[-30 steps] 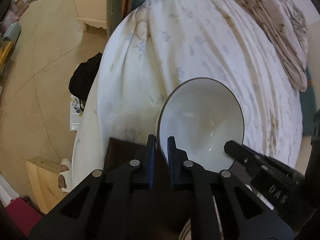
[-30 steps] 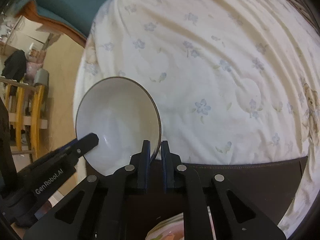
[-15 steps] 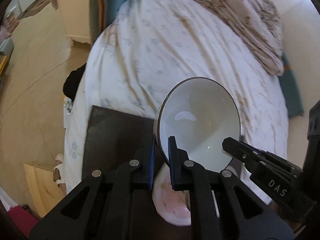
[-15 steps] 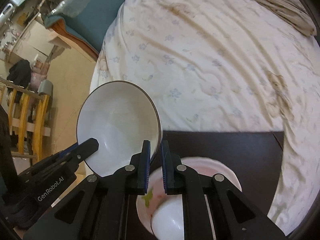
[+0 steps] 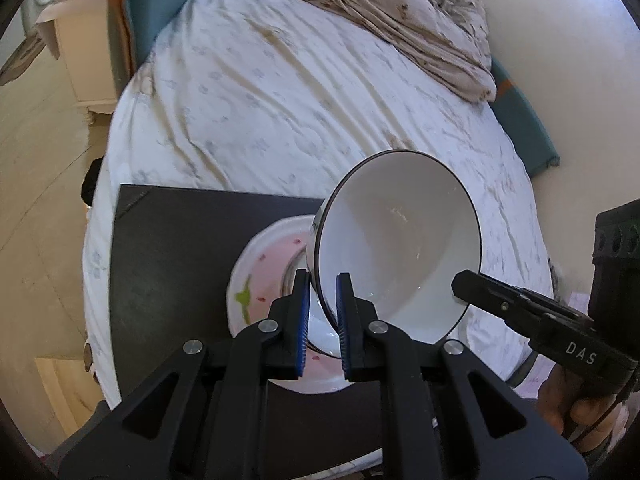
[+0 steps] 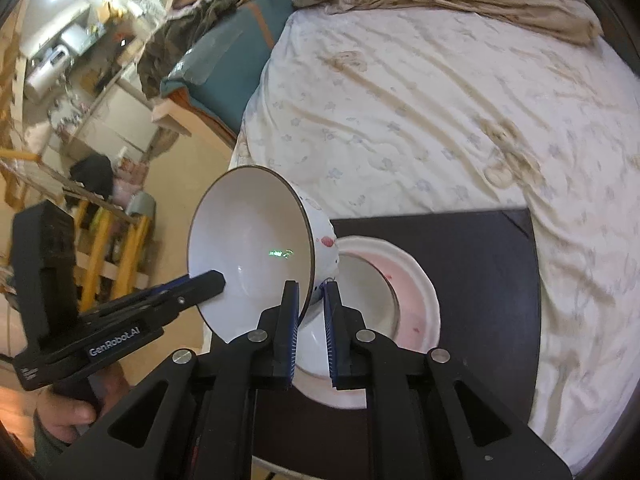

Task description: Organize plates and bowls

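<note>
I have the white ceramic bowl with the thin dark rim (image 5: 396, 240) off the surface, tilted so its hollow faces the cameras; I see nothing in it beyond a glint of light; its outer wall, seen from the right wrist, carries small red and blue marks. My left gripper (image 5: 322, 312) pinches the bowl's rim on one side, blue pads (image 5: 303, 320) on either face of the wall; my right gripper (image 6: 310, 312) pinches the rim on the opposite side in the same way; each shows in the other's view as a black beak reaching onto the rim.

Directly below the bowl sits a wide white plate with a pink centre and a green sprig (image 5: 260, 280) on its border; inside that plate rests a smaller white bowl (image 6: 360, 292), partly hidden by the fingers, and I cannot tell whether it holds anything. The plate stands on a dark brown square board (image 5: 172, 264); the board lies on a bed covered with a cream sheet printed with pale blue flowers (image 5: 280, 100); a crumpled beige blanket (image 5: 400, 12) is heaped at the far end. A hand (image 6: 68, 412) grips the left tool's handle at the lower left of the right wrist view.
</note>
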Tool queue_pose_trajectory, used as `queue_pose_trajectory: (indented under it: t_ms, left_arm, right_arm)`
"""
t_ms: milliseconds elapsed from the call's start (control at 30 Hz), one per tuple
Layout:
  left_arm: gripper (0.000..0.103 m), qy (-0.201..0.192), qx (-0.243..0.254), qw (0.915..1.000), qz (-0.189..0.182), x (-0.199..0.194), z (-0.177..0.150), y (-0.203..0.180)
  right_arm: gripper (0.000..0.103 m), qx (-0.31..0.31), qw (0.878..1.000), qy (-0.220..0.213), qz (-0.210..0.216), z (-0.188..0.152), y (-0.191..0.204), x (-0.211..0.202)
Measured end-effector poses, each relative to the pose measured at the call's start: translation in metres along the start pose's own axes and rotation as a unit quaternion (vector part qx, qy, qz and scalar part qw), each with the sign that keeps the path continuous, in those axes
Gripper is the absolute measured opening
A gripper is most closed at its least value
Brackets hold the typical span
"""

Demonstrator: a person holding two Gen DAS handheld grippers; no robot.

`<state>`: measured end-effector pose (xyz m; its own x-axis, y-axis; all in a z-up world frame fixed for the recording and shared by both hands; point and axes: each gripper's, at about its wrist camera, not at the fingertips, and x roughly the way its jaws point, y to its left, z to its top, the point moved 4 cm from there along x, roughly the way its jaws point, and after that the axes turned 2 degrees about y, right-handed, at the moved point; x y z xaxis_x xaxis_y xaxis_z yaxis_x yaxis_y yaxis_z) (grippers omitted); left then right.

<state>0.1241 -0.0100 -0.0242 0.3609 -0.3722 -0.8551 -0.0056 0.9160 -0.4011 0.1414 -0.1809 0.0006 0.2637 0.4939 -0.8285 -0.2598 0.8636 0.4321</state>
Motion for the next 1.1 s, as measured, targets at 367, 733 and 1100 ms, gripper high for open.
queue_pose_trajectory:
  t_ms: [367, 733, 1100]
  left_arm:
    - [0.01, 0.026, 0.018, 0.999, 0.031, 0.031, -0.009, -0.009]
    - [0.013, 0.051, 0.004, 0.9975, 0.049, 0.043, -0.013, 0.001]
    - [0.023, 0.016, 0.042, 0.9957, 0.08, 0.023, -0.019, -0.003]
  right_arm:
    - [0.014, 0.034, 0.999, 0.002, 0.021, -0.03, -0.038, 0.005]
    - [0.013, 0.077, 0.995, 0.048, 0.044, -0.037, -0.05, 0.034]
    - [0.017, 0.09, 0.994, 0.047, 0.049, -0.037, -0.056, 0.032]
